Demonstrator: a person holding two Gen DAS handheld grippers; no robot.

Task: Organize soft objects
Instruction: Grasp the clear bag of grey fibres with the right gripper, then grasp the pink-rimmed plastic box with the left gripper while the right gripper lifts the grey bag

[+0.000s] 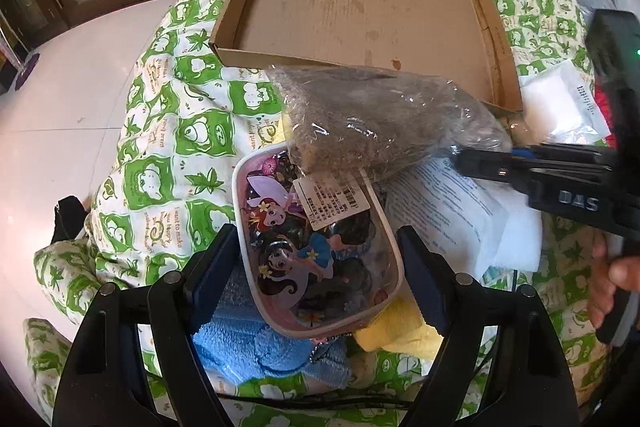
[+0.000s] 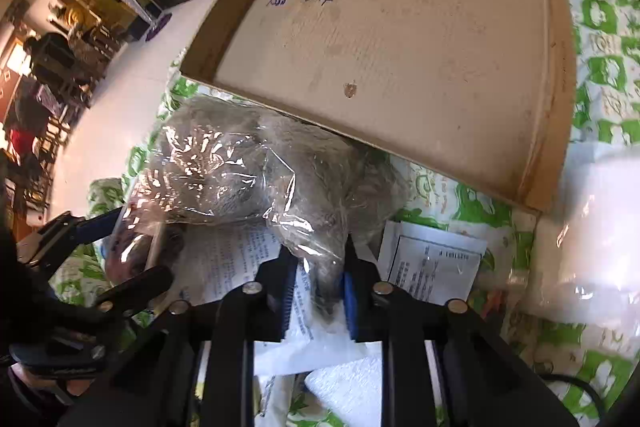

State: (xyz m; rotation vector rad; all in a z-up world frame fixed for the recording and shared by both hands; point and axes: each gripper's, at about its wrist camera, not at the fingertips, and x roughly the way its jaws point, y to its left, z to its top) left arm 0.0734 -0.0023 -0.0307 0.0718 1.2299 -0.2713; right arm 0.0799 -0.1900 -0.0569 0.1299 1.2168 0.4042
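A grey furry item in a crinkly clear bag (image 1: 372, 115) (image 2: 240, 167) lies on the quilt against the near rim of an empty cardboard tray (image 1: 360, 15) (image 2: 400, 47). My right gripper (image 2: 318, 291) is shut on the bag's near tail; in the left wrist view the right gripper (image 1: 460, 161) reaches in from the right. A clear pouch printed with cartoon fairies (image 1: 316, 247) sits between the fingers of my left gripper (image 1: 318, 275), both pads against its sides. The right wrist view shows the left gripper (image 2: 144, 243) at the left with that pouch (image 2: 136, 255).
A blue towel (image 1: 248, 343) and a yellow cloth (image 1: 400, 331) lie under the pouch. White packs with printed sheets (image 1: 452, 211) (image 2: 436, 263) sit to the right, another white bag (image 1: 556, 103) beyond. The green-and-white quilt (image 1: 168, 131) drops off left to a pale floor (image 1: 60, 87). A hand (image 1: 612, 279) holds the right gripper.
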